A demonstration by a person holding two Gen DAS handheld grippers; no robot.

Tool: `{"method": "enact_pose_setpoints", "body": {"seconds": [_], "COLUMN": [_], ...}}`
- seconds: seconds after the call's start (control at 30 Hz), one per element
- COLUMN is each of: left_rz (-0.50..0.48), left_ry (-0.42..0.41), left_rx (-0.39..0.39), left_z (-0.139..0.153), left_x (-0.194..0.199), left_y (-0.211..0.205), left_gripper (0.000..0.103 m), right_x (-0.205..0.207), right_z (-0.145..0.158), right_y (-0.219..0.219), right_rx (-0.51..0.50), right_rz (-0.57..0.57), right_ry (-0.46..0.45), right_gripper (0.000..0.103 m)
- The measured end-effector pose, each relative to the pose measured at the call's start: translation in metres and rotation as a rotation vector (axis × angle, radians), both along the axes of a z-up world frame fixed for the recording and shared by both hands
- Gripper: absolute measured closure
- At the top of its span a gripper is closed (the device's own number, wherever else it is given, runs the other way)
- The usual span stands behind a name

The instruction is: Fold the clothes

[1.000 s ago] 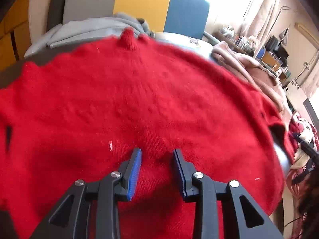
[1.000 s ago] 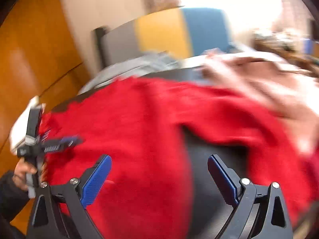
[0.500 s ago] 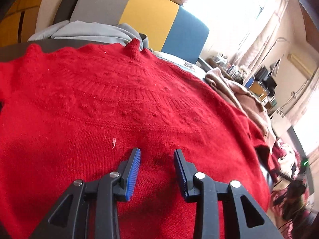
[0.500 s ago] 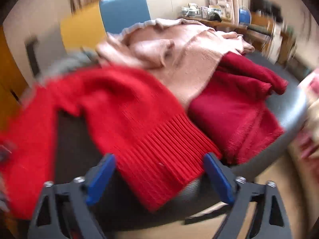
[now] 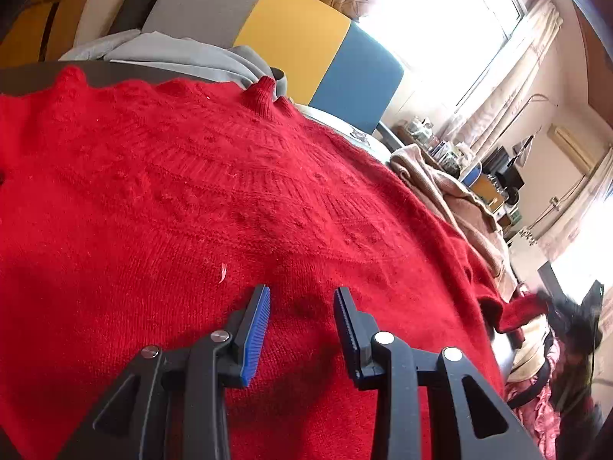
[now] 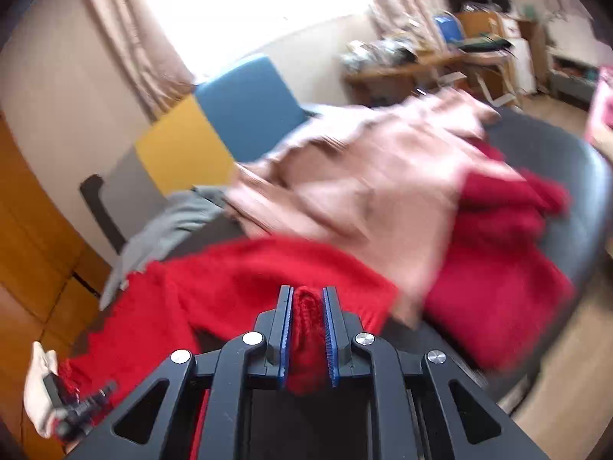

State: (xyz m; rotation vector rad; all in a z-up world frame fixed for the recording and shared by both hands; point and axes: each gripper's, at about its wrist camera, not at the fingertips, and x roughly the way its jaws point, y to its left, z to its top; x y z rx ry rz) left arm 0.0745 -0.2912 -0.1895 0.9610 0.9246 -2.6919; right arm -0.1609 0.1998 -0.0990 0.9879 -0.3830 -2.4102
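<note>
You are holding your left gripper [image 5: 301, 299] low over the red sweater [image 5: 199, 199], its blue-padded jaws standing partly apart with nothing between them. The knit is lying spread flat beneath and ahead of that claw, filling most of the left wrist view; the patterned yoke is running across just beyond the fingertips and the neckline is at the far edge. A small pale fleck [image 5: 223, 270] is sitting on the wool just left of the left finger.

Your right gripper [image 6: 307, 303] is clenching a bunched fold of the same red sweater [image 6: 245, 272]; the ribbed red knit is showing pinched between the two pads, which are standing nearly together. From that pinch the red fabric is stretching away leftward toward your other tool, blurred at the lower left of the right wrist view.

Beyond the held part, a pink garment [image 6: 367, 176] is lying across the dark round table [image 6: 567, 161], blurred, with a darker red garment [image 6: 505, 253] just beside it on the right. A grey garment [image 5: 176, 53] is lying past the sweater's neckline, in front of a grey, yellow and blue chair back [image 5: 291, 30].
</note>
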Motion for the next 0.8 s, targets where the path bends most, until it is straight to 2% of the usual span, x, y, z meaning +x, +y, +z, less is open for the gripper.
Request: {"method": "enact_pose_setpoints", "body": {"seconds": [0.1,0.13,0.2,0.27,0.33,0.4,0.43,0.47,0.53,0.6,0.63,0.73,0.8], "left_rz": [0.003,0.004,0.005,0.004,-0.003,-0.03,-0.046,-0.081,-0.185,-0.299,-0.358,-0.512,-0.58], "left_ry": [0.008,0.01,0.015,0.014,-0.012,-0.079,-0.117,-0.119,-0.06,-0.019,-0.01,-0.025,-0.074], "left_rx": [0.011,0.014,0.018,0.01,-0.01,-0.066,-0.099,-0.094,-0.019,0.032,0.056,0.168,0.261], "left_z": [-0.001,-0.001,-0.001,-0.001,0.002,0.011,0.016,0.024,0.042,0.06,0.067,0.074,0.07], "left_x": [0.001,0.002,0.003,0.003,0.0,-0.01,-0.017,-0.024,-0.039,-0.063,-0.08,-0.129,-0.164], "left_y": [0.0,0.0,0.0,0.001,0.003,0.012,0.017,0.024,0.04,0.065,0.081,0.127,0.158], "left_gripper": [0.069,0.069,0.069,0.069,0.068,0.066,0.061,0.061,0.058,0.054,0.053,0.051,0.049], "right_x": [-0.026,-0.033,-0.039,-0.032,-0.021,-0.011,-0.005,0.0,0.011,0.028,0.039,0.064,0.076], "right_z": [0.012,0.014,0.013,0.011,0.001,-0.009,-0.014,-0.019,-0.029,-0.04,-0.047,-0.063,-0.073], "right_y": [-0.048,-0.063,-0.091,-0.122,-0.121,-0.119,-0.119,-0.118,-0.115,-0.094,-0.083,-0.064,-0.055], "right_rx": [-0.036,-0.057,-0.133,-0.126,-0.109,-0.093,-0.084,-0.076,-0.054,0.026,0.069,0.179,0.244], "right_rz": [0.071,0.096,0.16,0.241,0.25,0.259,0.263,0.268,0.274,0.251,0.251,0.247,0.243], "right_ry": [-0.007,-0.019,-0.047,-0.041,-0.059,-0.077,-0.086,-0.095,-0.11,-0.092,-0.083,-0.041,-0.012], "right_gripper": [0.087,0.084,0.084,0.084,0.084,0.074,0.059,0.041,0.033,0.033,0.029,0.011,0.003]}}
